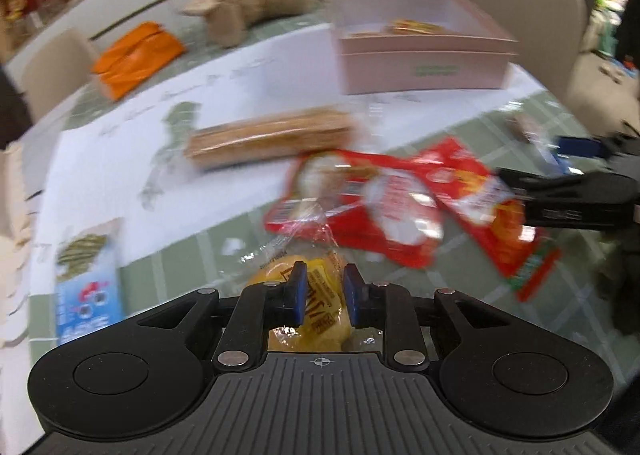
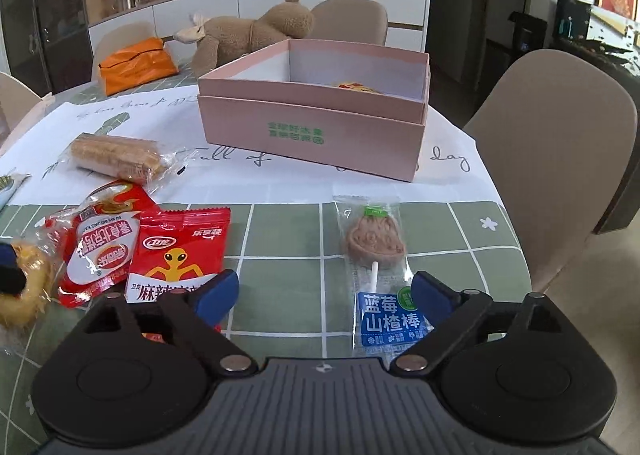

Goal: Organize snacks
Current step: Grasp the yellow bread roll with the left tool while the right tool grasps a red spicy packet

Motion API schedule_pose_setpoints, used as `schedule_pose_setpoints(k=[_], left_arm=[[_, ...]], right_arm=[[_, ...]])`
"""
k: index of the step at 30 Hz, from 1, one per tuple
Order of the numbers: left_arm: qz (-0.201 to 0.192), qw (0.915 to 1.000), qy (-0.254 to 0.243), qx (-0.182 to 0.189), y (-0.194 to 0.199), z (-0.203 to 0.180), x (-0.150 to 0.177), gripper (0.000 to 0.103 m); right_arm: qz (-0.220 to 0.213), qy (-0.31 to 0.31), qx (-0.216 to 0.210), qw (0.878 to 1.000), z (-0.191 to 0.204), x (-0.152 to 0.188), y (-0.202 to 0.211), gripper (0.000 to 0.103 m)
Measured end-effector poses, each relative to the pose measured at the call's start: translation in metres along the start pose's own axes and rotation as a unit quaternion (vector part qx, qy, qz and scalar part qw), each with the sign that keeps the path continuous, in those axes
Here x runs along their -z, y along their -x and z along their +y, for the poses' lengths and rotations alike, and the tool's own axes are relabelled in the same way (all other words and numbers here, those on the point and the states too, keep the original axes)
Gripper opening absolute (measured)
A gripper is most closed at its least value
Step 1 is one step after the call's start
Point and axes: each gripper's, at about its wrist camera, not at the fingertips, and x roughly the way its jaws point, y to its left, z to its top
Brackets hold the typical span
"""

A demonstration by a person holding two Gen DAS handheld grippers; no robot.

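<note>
Right wrist view: the pink box (image 2: 316, 135), upper centre, holds one yellow-red packet (image 2: 356, 87). Below lie a lollipop (image 2: 374, 255), red packets (image 2: 180, 251) and wafer roll (image 2: 116, 159). Right tongs (image 2: 324, 295) gape, empty; left tongs (image 1: 324, 293) pinch a yellow bun (image 1: 320, 307). Worktop (image 2: 460, 239) edge curves right.

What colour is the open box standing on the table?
Pale pink, with small green lettering on its front wall; the box shows best in the right wrist view.

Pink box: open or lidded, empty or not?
Open, not empty: the pink box has no lid on top, and a yellow-red packet lies inside.
</note>
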Motion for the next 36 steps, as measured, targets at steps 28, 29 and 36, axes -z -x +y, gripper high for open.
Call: schedule_pose_setpoints(k=[28, 29, 36], left_arm=[[0.021, 0.9723, 0.231, 0.024, -0.009, 0.053, 0.011, 0.059], [0.027, 0.9737, 0.224, 0.028, -0.013, 0.05, 0.01, 0.066], [0.045, 0.9831, 0.176, 0.022, -0.025, 0.033, 0.01, 0.075]], right_arm=[[0.01, -0.012, 0.004, 1.0, -0.003, -0.001, -0.003, 0.103], [0.01, -0.012, 0.004, 1.0, -0.002, -0.001, -0.003, 0.103], [0.01, -0.012, 0.004, 1.0, -0.003, -0.001, -0.003, 0.103]])
